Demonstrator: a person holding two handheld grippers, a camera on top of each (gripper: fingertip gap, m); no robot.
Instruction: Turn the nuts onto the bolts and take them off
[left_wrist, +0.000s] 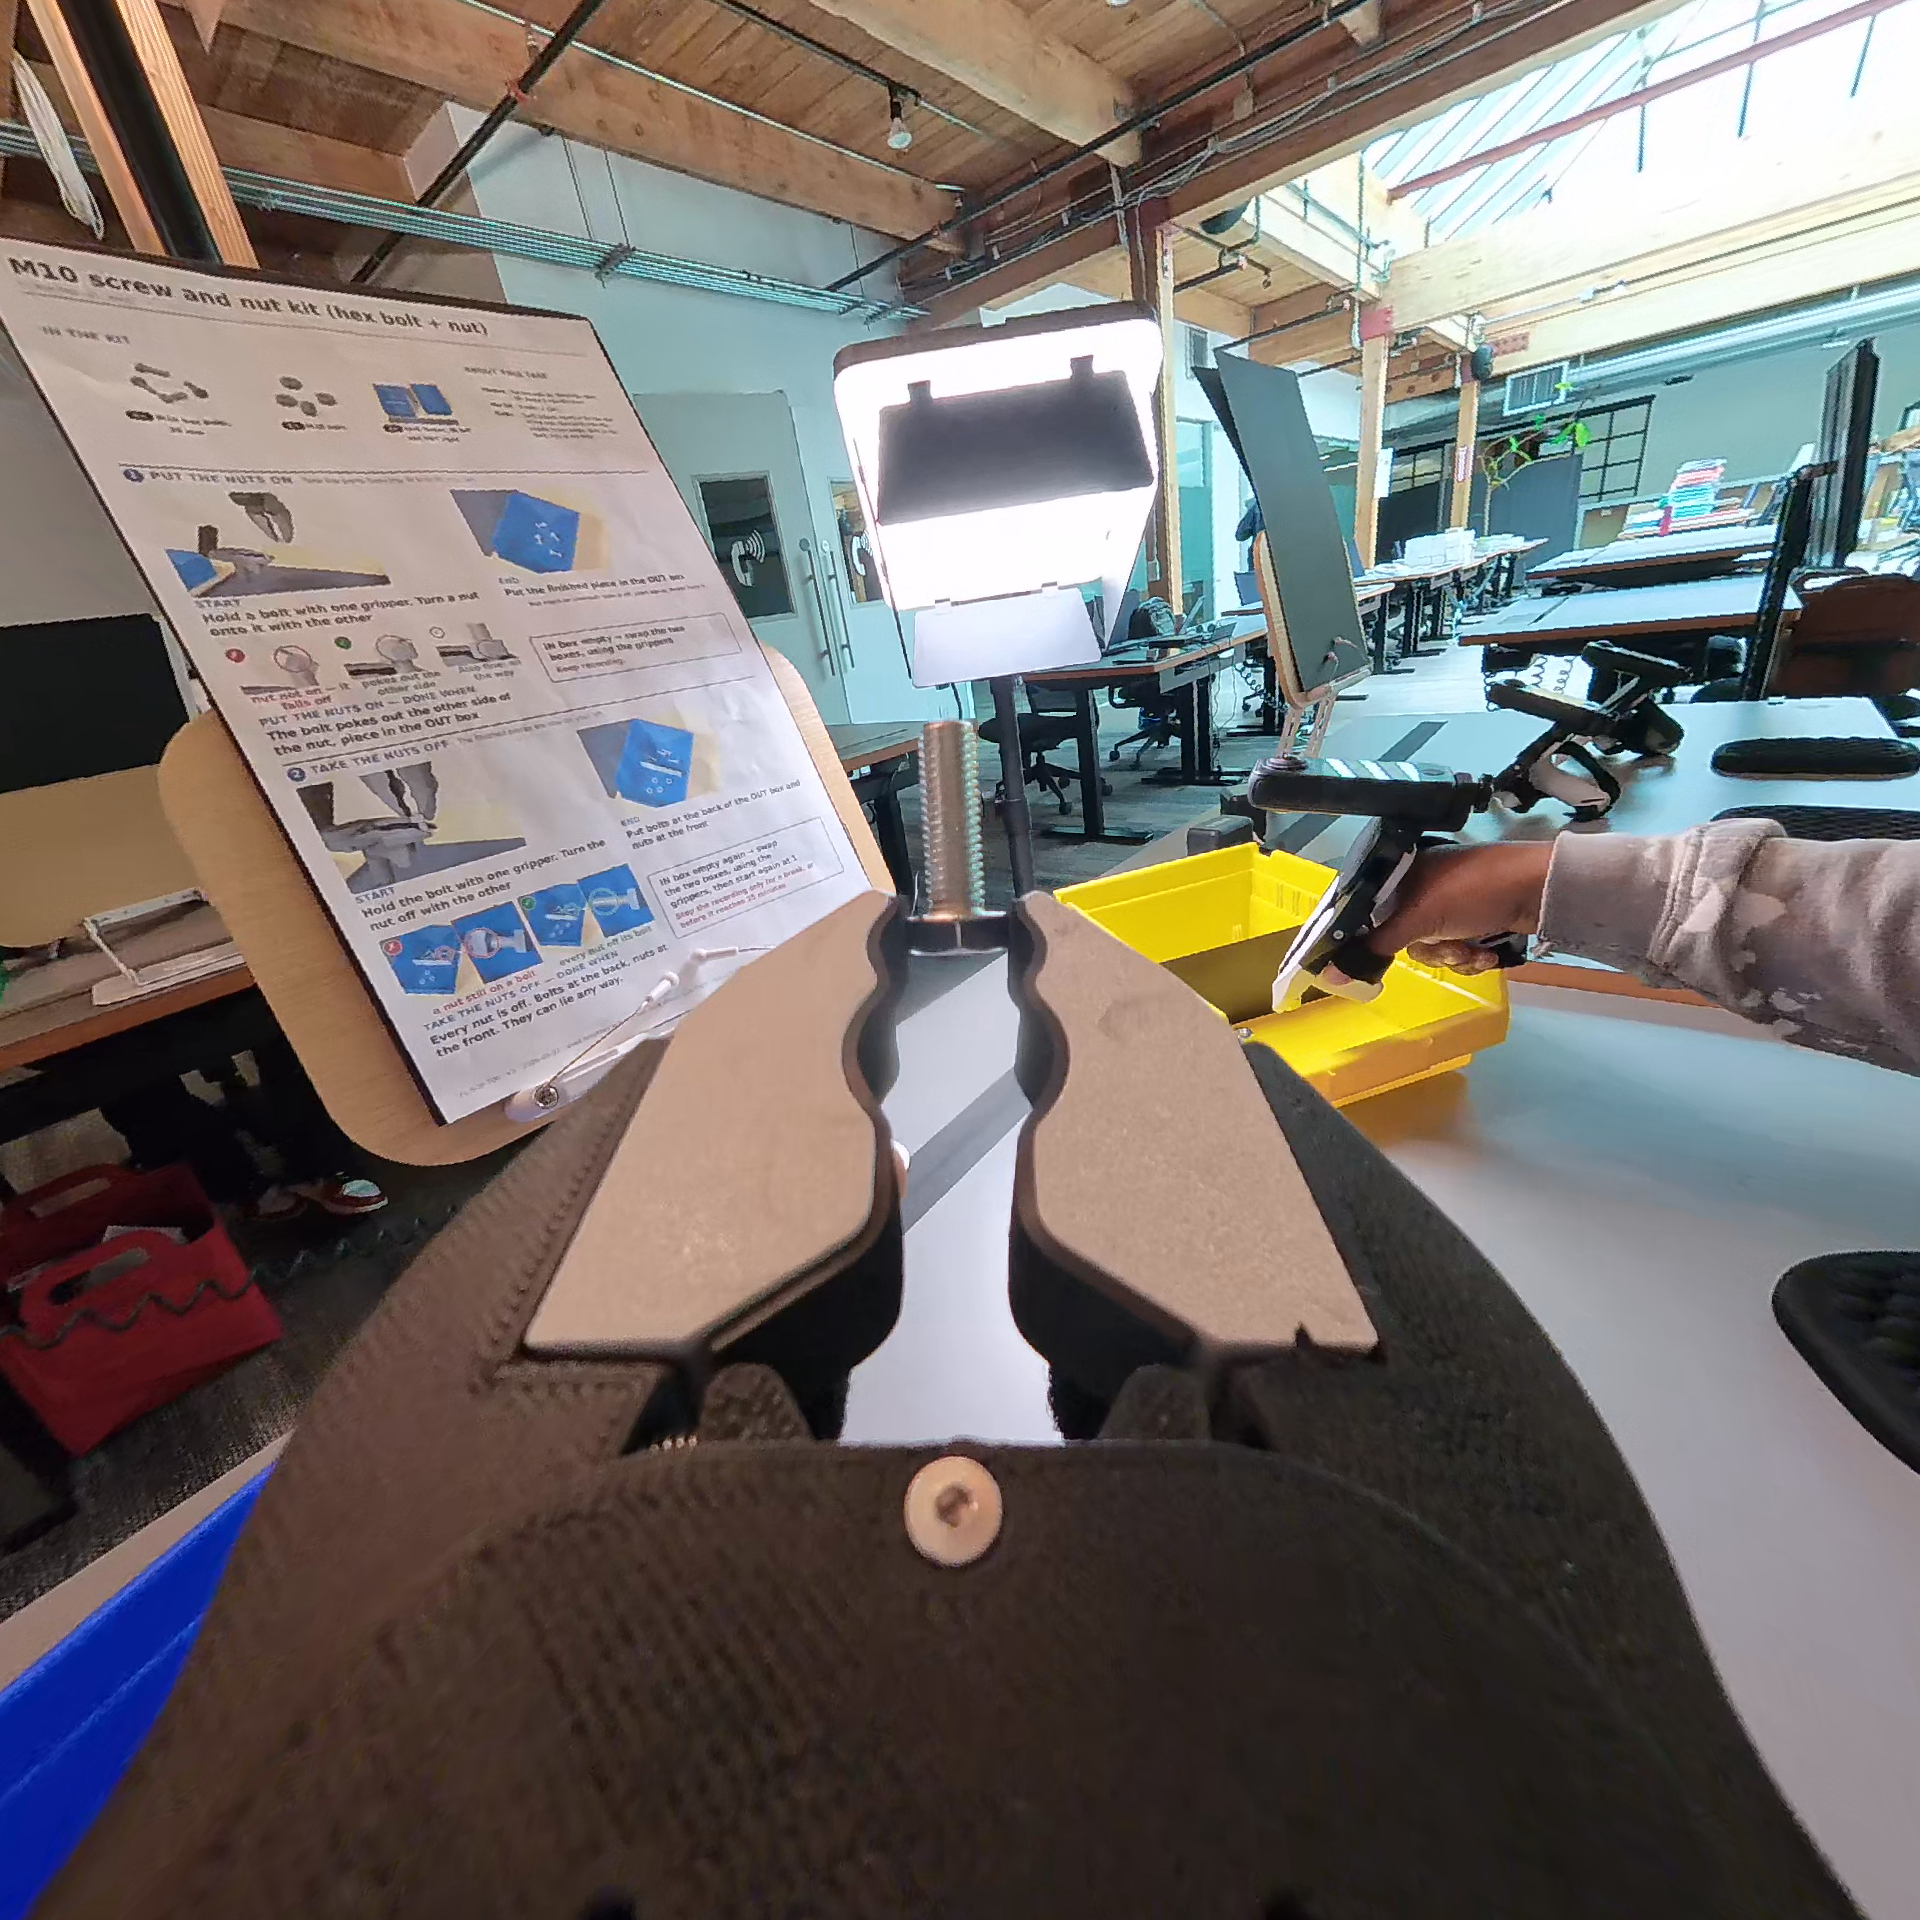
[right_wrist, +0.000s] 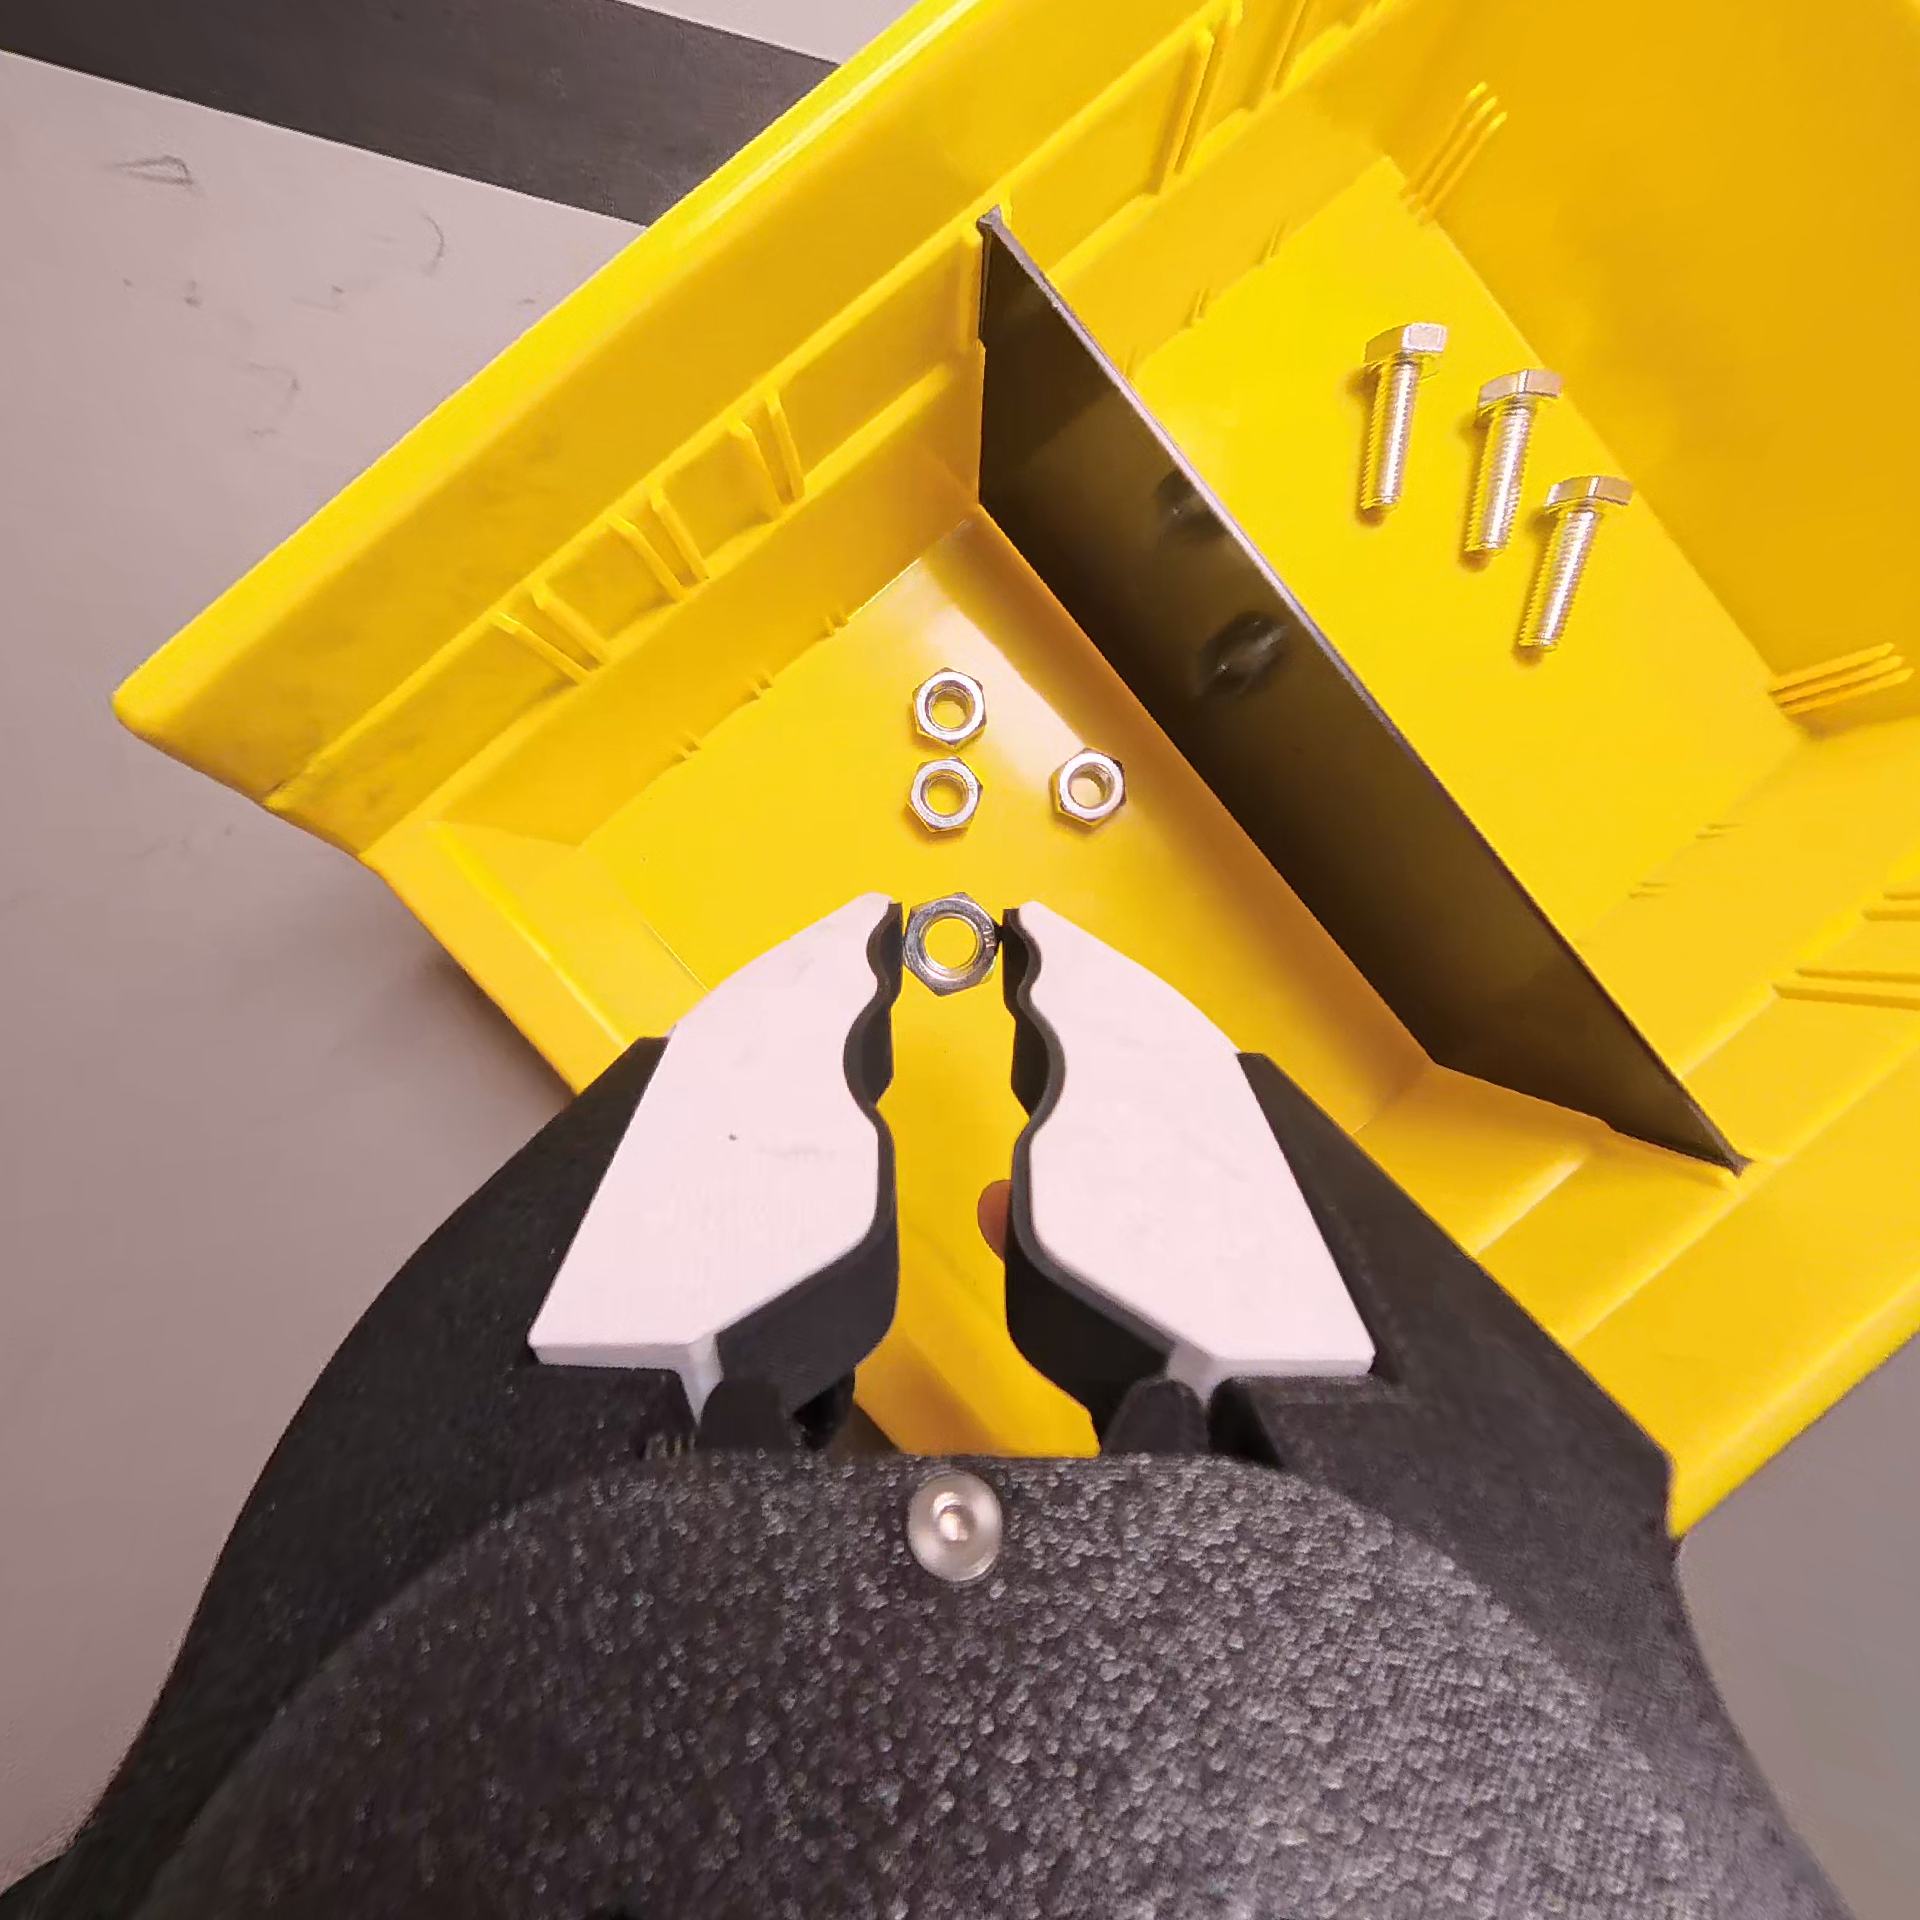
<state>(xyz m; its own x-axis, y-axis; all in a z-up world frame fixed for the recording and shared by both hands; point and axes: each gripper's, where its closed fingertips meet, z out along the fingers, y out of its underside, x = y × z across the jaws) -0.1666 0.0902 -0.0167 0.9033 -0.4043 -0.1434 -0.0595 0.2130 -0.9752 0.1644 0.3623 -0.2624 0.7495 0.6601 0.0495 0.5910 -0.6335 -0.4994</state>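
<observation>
My left gripper (left_wrist: 958, 928) is shut on the hex head of a silver bolt (left_wrist: 951, 805), which stands upright with its bare thread pointing up. My right gripper (right_wrist: 951, 920) reaches down into the front compartment of a yellow bin (right_wrist: 582, 540) and is shut on a silver nut (right_wrist: 951, 943) at its fingertips, hole facing the camera. Three loose nuts (right_wrist: 948, 709) lie just beyond it on the bin floor. Three bare bolts (right_wrist: 1501, 457) lie in the back compartment behind a dark divider (right_wrist: 1247, 665). The right gripper (left_wrist: 1320, 966) and the bin (left_wrist: 1143, 914) also show in the left wrist view.
An instruction sheet on a wooden stand (left_wrist: 416, 623) stands at the left. A bright lamp panel (left_wrist: 997, 488) stands behind the bolt. A blue bin edge (left_wrist: 94, 1714) sits at the lower left. A person's sleeve and hand (left_wrist: 1662, 925) hold the right gripper. Black pads (left_wrist: 1860, 1340) lie on the grey table. One gripper's finger ends stand about 50 cm off the other's.
</observation>
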